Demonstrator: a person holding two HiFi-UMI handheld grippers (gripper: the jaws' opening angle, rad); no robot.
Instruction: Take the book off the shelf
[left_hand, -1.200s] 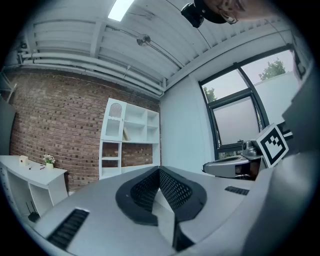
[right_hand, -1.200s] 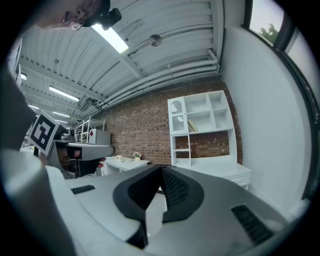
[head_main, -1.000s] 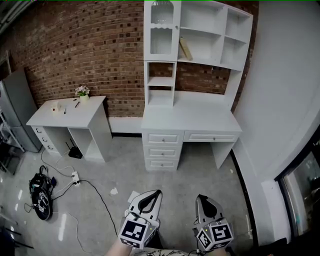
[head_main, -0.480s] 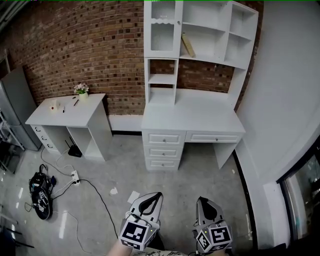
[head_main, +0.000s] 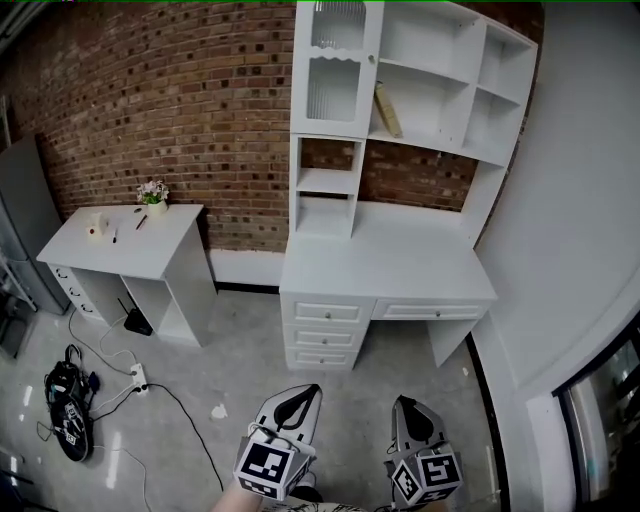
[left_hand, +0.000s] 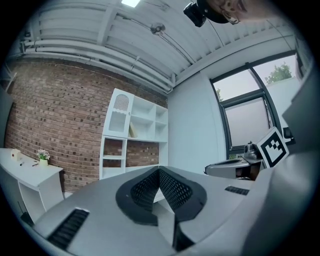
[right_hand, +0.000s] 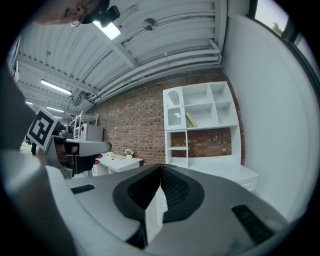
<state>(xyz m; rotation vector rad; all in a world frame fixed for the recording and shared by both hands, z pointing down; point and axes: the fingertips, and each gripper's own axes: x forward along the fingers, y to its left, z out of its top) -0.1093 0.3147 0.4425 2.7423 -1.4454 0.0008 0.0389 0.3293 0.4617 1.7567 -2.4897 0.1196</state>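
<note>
The person is holding both grippers low and close to the body, above the grey floor (head_main: 420, 350), and both are pointing toward the white furniture ahead. The left gripper (head_main: 317, 388) is pressing its fingers together at the tips, and nothing is lying between them; in the left gripper view the two dark ribbed pads are meeting in one point. The right gripper (head_main: 404, 397) is showing the same: its fingers are pressed together and are holding nothing. The book (head_main: 387, 110) is standing on the shelf (head_main: 435, 105), far ahead of both pairs of fingers and high above them, well apart from them, a little nearer to the line of the right fingers than of the left ones. It is resting in the wide open compartment under the top one, just to the right of the door (head_main: 335, 90) with ribbed glass, and it is leaning, with its top toward that door. Under the shelf, between the fingers and the book, a white counter (head_main: 400, 265) with drawers (head_main: 325, 335) is standing against the brick wall (head_main: 200, 100). Far ahead and to the left of the left fingers a smaller counter (head_main: 130, 245) is carrying a small flower pot (head_main: 152, 192). Cables (head_main: 140, 378) are lying on the floor to the left of the left fingers.
</note>
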